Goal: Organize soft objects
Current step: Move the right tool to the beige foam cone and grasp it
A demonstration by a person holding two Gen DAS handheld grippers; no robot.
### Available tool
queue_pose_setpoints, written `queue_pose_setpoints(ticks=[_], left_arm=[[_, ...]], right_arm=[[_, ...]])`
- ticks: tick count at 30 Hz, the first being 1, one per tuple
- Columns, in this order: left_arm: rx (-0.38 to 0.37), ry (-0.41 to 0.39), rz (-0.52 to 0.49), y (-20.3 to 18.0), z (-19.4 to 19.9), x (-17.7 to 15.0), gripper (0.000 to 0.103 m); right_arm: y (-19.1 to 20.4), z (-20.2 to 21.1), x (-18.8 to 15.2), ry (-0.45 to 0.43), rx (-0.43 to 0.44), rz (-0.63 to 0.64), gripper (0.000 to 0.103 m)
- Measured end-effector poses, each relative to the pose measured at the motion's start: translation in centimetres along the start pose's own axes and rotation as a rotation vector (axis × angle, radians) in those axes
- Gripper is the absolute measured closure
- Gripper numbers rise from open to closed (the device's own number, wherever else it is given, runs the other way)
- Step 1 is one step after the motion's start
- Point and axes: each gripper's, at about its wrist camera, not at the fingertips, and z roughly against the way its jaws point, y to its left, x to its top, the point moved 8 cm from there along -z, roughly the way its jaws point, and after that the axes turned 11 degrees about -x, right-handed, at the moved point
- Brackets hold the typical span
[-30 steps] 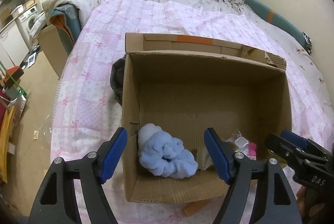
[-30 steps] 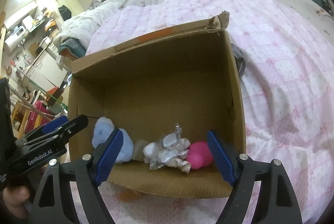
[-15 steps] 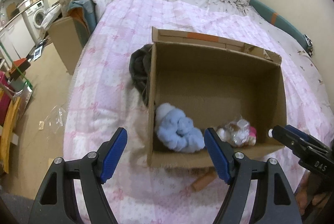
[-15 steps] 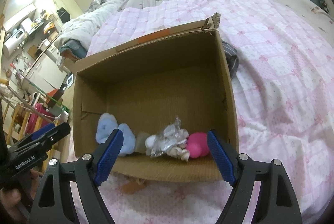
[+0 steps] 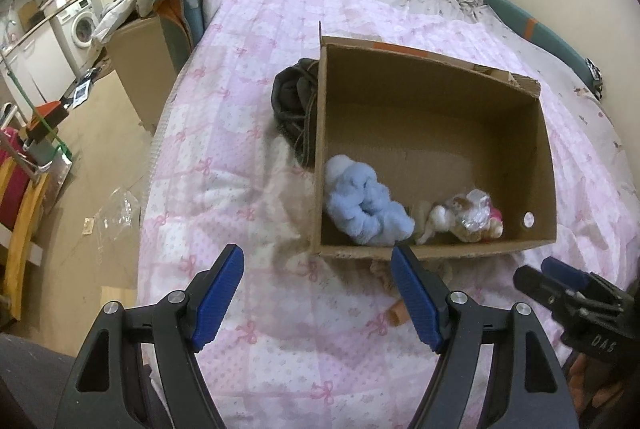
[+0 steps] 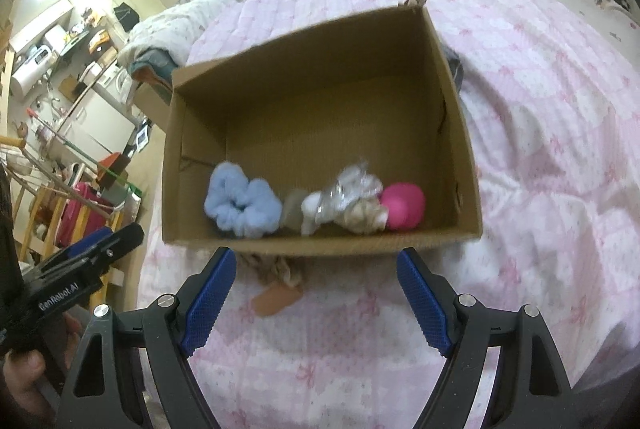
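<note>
open brown cardboard box [image 6: 460,149] on pink quilted bed [image 6: 560,109], holding fluffy blue scrunchie [image 6: 240,205], crinkled silver-wrapped bundle [image 6: 348,197] and pink ball [image 6: 404,205]. left gripper [image 5: 318,297] and right gripper [image 6: 316,303]: fingers spread, empty. dark cloth [image 5: 294,101] and small tan piece [image 6: 276,299] outside; seemingly unfinished.

— Where does the box sit from you?

— The cardboard box [image 6: 320,133] stands on the quilt [image 6: 540,109], just ahead of my right gripper [image 6: 318,299]; my left gripper [image 5: 320,295] hangs to its near left.

— What's inside?

— Along the near wall, left to right: a fluffy scrunchie [image 6: 240,203], a crinkled wrapped bundle [image 6: 346,199], then a round ball [image 6: 402,205] touching it.

— And outside?

— A dark garment [image 5: 294,105] lies against the box's left wall. A small stub [image 6: 276,299] lies on the quilt before the box, between my right fingers.
</note>
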Motion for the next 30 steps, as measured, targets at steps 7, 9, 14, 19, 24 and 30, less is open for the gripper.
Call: queue_pose_setpoints(ticks=[7, 9, 14, 19, 24, 30], left_arm=[[0.034, 0.024, 0.058, 1.5, -0.3, -0.6, 0.029], [0.038, 0.015, 0.085, 1.9, -0.2, -0.4, 0.029], [0.056, 0.008, 0.159, 2.9, -0.3, 0.2, 0.029], [0.047, -0.021, 0.239, 3.4, 0.2, 1.1, 0.029], [0.028, 0.009, 0.239, 3.4, 0.1, 1.1, 0.029], [0.001, 0.039, 0.277, 3.8, -0.4, 0.6, 0.029]], right_arm=[[1.6, -1.6, -2.2, 0.048, -0.015, 0.054, 0.016], [2.5, -2.6, -2.9, 0.078, -0.017, 0.082, 0.016], [3.7, -4.6, -4.2, 0.106, -0.051, 0.126, 0.016], [4.8, -5.5, -5.4, 0.117, -0.054, 0.167, 0.016], [5.7, -6.8, -5.7, 0.129, -0.095, 0.199, 0.022], [6.1, -9.9, -6.0, 0.220, -0.064, 0.134, 0.050]])
